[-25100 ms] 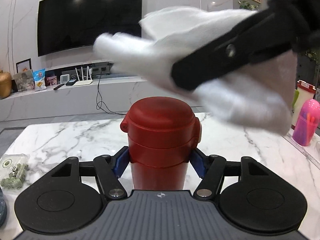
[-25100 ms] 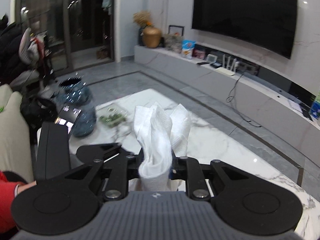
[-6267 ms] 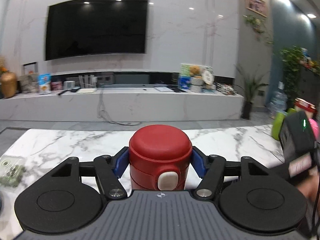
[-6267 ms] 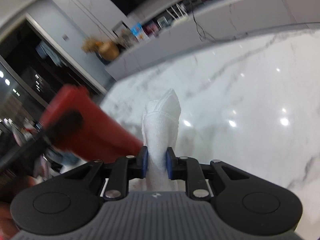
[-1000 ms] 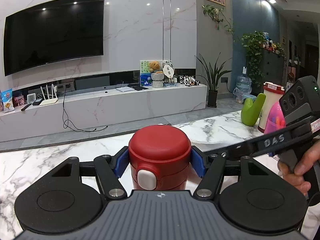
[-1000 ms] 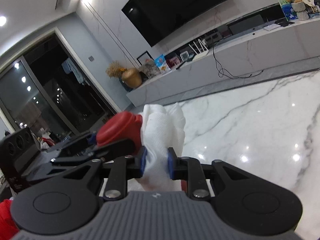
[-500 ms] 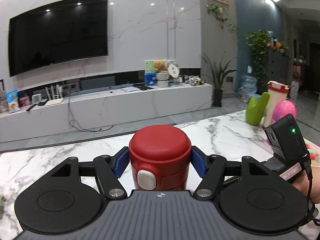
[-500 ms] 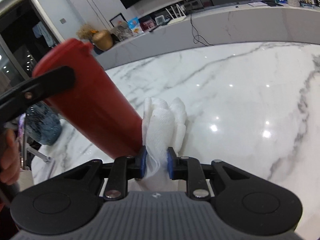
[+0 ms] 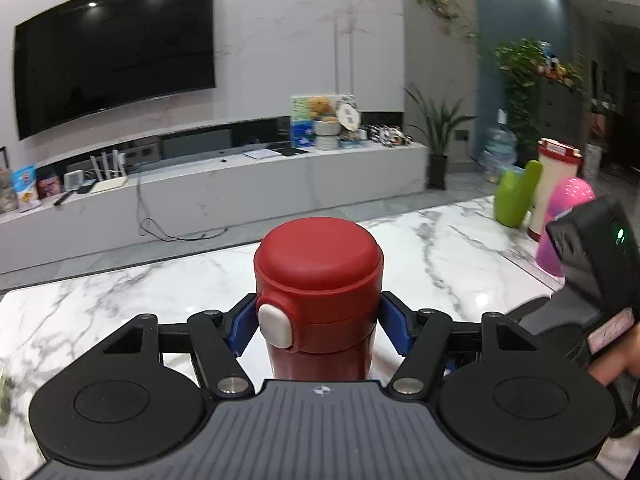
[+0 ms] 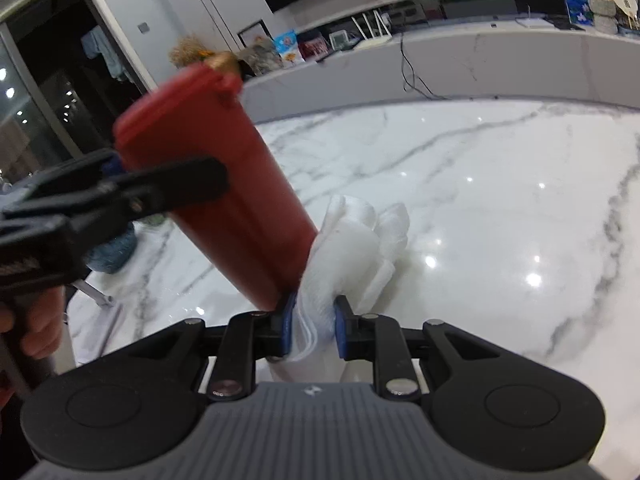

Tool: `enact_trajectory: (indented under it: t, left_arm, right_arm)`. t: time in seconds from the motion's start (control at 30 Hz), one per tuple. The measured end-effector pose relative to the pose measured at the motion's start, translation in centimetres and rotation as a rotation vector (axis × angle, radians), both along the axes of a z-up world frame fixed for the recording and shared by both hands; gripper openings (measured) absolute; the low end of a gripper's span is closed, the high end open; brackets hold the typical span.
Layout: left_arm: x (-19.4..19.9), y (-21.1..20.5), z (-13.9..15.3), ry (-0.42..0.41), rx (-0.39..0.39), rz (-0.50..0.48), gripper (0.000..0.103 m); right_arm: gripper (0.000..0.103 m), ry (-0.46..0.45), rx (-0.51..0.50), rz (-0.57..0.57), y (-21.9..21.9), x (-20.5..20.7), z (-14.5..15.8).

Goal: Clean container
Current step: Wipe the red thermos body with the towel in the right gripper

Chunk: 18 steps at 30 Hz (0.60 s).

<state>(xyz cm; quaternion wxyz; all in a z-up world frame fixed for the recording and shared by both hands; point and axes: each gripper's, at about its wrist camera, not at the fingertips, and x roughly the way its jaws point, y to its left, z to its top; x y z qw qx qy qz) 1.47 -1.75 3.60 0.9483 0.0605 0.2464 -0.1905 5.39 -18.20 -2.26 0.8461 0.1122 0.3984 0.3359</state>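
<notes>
Tilting up and leftward from the right tool [image 10: 314,326], which is clamped on a white cloth [image 10: 352,252], the red bottle [image 10: 224,184] is closed on by the left tool [image 9: 318,326].

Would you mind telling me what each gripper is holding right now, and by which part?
The left gripper, jaws closing, clamps the red bottle just under its lid. The right gripper pinches the white cloth at its bunched lower end.

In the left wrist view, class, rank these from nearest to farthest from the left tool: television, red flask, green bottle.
1. Red flask, centre, between the pads of the left tool, whose jaws are closing.
2. Green bottle, on the table's far right edge.
3. Television, on the back wall, upper left.
</notes>
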Motion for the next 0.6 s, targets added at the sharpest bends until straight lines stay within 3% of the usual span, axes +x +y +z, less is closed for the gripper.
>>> enact_trajectory:
  t: [0.33, 0.6]
  left_arm:
    - [0.0, 0.6, -0.1, 0.004, -0.002, -0.069, 0.062]
    - [0.0, -0.8, 0.0, 0.009, -0.005, -0.054, 0.062]
  right_arm:
    - [0.023, -0.123, 0.165, -0.021, -1.8, 0.5, 3.3]
    - [0.023, -0.119, 0.119, -0.029, -1.8, 0.2, 3.4]
